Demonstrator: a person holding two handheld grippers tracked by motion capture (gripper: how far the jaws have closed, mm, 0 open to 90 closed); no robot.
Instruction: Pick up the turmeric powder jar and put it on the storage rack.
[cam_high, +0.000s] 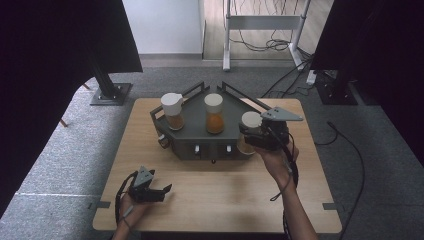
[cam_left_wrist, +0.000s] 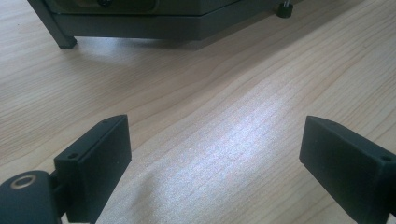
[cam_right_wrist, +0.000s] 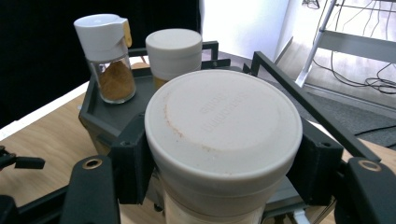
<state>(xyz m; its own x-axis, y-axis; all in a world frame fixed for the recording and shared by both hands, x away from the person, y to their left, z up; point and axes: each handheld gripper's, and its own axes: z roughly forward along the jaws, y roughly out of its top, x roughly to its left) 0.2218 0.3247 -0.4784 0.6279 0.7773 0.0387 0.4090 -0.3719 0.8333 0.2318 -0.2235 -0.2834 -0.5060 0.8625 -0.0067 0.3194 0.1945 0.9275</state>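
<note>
A dark grey rack stands at the back middle of the wooden table. Two spice jars stand in it: one with a white flip cap and brown powder, one with a round cream lid and orange powder. My right gripper is shut on a third cream-lidded jar at the rack's right end, held just above the rack's edge. Up close the black pads clamp both sides of that jar below its lid. My left gripper rests low over the table's front left, open and holding nothing.
The rack's front wall and a foot lie ahead of the left gripper. Bare wood spreads across the table's front. A metal stand and cables lie on the floor beyond the table, with dark curtains at both sides.
</note>
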